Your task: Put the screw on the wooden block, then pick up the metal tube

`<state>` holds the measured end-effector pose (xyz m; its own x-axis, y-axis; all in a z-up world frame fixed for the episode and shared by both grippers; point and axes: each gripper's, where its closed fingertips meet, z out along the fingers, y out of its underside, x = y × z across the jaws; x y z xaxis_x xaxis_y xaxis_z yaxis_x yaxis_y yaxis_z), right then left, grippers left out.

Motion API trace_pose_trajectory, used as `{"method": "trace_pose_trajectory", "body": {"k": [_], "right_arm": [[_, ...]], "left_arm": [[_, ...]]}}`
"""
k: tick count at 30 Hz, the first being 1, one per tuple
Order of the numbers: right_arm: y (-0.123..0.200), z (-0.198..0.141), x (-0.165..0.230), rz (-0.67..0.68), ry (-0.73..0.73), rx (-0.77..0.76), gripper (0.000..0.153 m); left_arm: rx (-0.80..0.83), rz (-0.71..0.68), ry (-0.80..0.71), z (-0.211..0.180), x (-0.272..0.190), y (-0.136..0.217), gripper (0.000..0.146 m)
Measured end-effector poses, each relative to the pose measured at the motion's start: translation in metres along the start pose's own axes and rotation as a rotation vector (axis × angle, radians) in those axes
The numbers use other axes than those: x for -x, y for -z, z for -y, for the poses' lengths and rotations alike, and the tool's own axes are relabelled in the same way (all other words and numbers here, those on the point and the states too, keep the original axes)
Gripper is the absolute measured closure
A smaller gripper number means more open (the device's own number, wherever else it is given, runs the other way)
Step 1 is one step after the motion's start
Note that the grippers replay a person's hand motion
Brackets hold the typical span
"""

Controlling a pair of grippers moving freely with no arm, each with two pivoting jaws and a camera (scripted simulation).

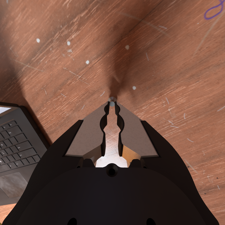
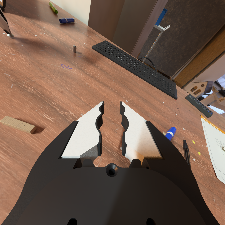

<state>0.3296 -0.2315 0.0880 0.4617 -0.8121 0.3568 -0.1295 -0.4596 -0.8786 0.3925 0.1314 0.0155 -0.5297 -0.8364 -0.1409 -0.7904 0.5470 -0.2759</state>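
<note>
In the left wrist view my left gripper [image 1: 112, 103] points down at the wooden table and is shut on the small grey screw [image 1: 112, 102]; the screw's head touches or sits just above the tabletop. In the right wrist view my right gripper [image 2: 112, 103] is open and empty above the table. The wooden block [image 2: 18, 124] lies flat at the left. The short grey metal tube [image 2: 74, 49] stands upright farther off. The left gripper [image 2: 7, 29] with the screw [image 2: 10, 35] shows at the far upper left.
A dark laptop [image 1: 15, 146] lies at the left in the left wrist view. In the right wrist view there are a black keyboard [image 2: 135, 68], a blue marker [image 2: 170, 133], a black pen [image 2: 186, 153], a sheet of paper [image 2: 214, 143], a dark blue marker [image 2: 67, 20] and a green marker [image 2: 53, 7].
</note>
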Motion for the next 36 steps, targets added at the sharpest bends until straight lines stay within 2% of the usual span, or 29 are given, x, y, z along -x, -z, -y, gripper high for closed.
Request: {"method": "trace_pose_trajectory", "body": {"k": [4,8,10,13,16,19,22,25,27,28,33,36], "right_arm": [[0.0,0.0,0.0,0.007,-0.016,-0.001,0.127],[-0.002,-0.003,-0.001,0.004,-0.017,0.009,0.127],[-0.002,-0.003,-0.002,0.0,-0.014,0.011,0.127],[-0.003,-0.005,-0.003,-0.005,-0.01,0.014,0.128],[-0.004,-0.007,-0.003,-0.007,-0.01,0.024,0.128],[-0.004,-0.009,-0.004,-0.007,-0.012,0.029,0.128],[-0.003,-0.007,-0.005,-0.012,-0.01,0.022,0.128],[-0.002,-0.006,-0.005,-0.013,-0.002,0.018,0.128],[-0.002,-0.005,-0.004,-0.01,0.003,0.018,0.128],[-0.002,-0.005,-0.003,-0.009,0.006,0.018,0.128],[-0.001,-0.003,-0.005,-0.02,0.002,0.007,0.128],[0.0,-0.002,-0.009,-0.031,-0.021,0.0,0.128]], "left_arm": [[-0.109,-0.002,-0.037,0.012,-0.008,0.027,0.138],[-0.304,-0.014,-0.1,0.039,-0.028,0.085,0.138],[-0.435,-0.062,-0.156,0.056,-0.055,0.12,0.138],[-0.524,-0.209,-0.277,0.068,-0.12,0.153,0.138],[-0.471,-0.307,-0.443,0.062,-0.193,0.144,0.138],[-0.331,-0.461,-0.521,0.042,-0.261,0.107,0.138],[-0.213,-0.457,-0.569,0.029,-0.292,0.063,0.138],[-0.157,-0.478,-0.571,0.025,-0.303,0.044,0.137],[-0.158,-0.515,-0.546,0.028,-0.306,0.044,0.106],[-0.165,-0.523,-0.537,0.03,-0.305,0.047,0.101],[-0.281,-0.505,-0.514,0.049,-0.287,0.076,0.101],[-0.409,-0.468,-0.462,0.073,-0.253,0.109,0.1]]}}
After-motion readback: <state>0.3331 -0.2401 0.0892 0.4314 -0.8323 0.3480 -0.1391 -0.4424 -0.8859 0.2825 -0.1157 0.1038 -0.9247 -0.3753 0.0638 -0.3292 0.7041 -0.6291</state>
